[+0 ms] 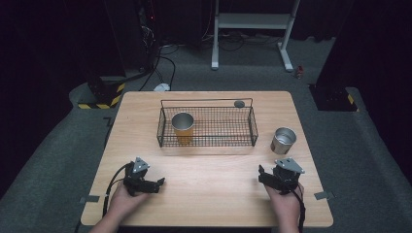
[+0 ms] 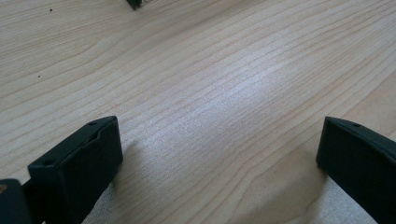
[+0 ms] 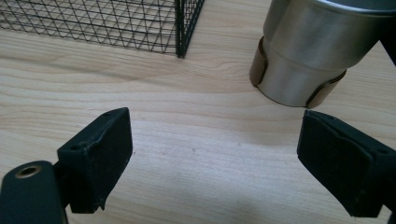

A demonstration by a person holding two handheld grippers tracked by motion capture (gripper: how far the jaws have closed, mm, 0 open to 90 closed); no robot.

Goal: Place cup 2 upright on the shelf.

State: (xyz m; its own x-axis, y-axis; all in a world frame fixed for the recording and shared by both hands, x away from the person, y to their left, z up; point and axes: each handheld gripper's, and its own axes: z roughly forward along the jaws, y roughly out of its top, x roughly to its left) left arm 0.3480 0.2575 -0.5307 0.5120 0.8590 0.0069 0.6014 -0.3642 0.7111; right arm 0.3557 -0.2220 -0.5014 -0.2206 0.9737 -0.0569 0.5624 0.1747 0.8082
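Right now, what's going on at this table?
A person rests a gripper in each hand on the near part of the wooden table. The left gripper and right gripper are both open and hold nothing. A steel cup stands on the table just ahead of the right gripper, outside the wire basket. A second cup stands upright inside the basket, at its left end.

- A wire basket (image 1: 207,127) is set on the bench (image 1: 209,189), toward its far side.
- One cup (image 1: 182,126) is stood in the basket's left end.
- A second cup (image 1: 283,140) is placed on the bench, just right of the basket.
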